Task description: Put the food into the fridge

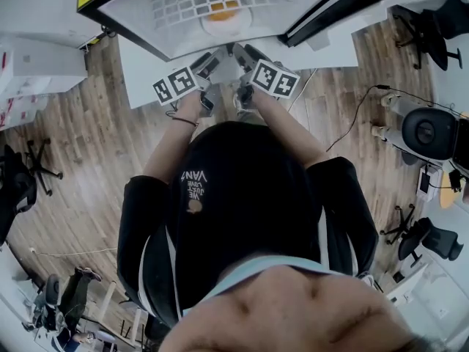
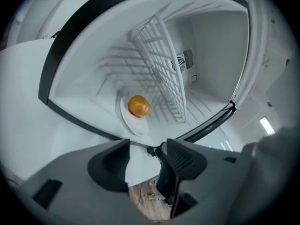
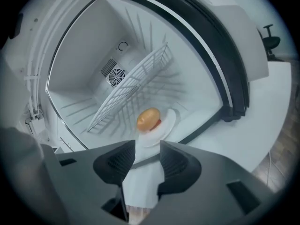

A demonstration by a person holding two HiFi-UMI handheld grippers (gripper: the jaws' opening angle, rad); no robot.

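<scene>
Showing the food point(image 1: 222, 9) inside the fridge point(image 1: 139, 17): an orange, rounded item on a white plate point(image 1: 227, 25) set on the fridge floor near the front edge, with a wire rack point(image 2: 161, 74) spanning the compartment beyond it. A spot this close to the opening was probably chosen so the plate could be set down without reaching in under the rack.

The left gripper point(image 1: 212, 59) and right gripper point(image 1: 245, 53) are held side by side just outside the opening, over the white table point(image 1: 146, 79), both aimed at the plate. The left gripper's jaws stand apart with nothing between them. The right gripper's jaws stand partly apart and are likewise empty. By this evidence the placing step looks complete, and closing the door point(image 1: 344, 2), which is open at the right, would plausibly remain.

The head view alone shows the two marker cubes point(image 1: 176, 85), the person's arms and how close the grippers are to each other, but it does not resolve the jaw gaps. The gripper views do show the gaps, along with a round vent point(image 3: 115, 74) on the far wall. Only the left gripper view shows wooden floor point(image 2: 145, 196) through its gap, placing that gripper at the table's near edge.
</scene>
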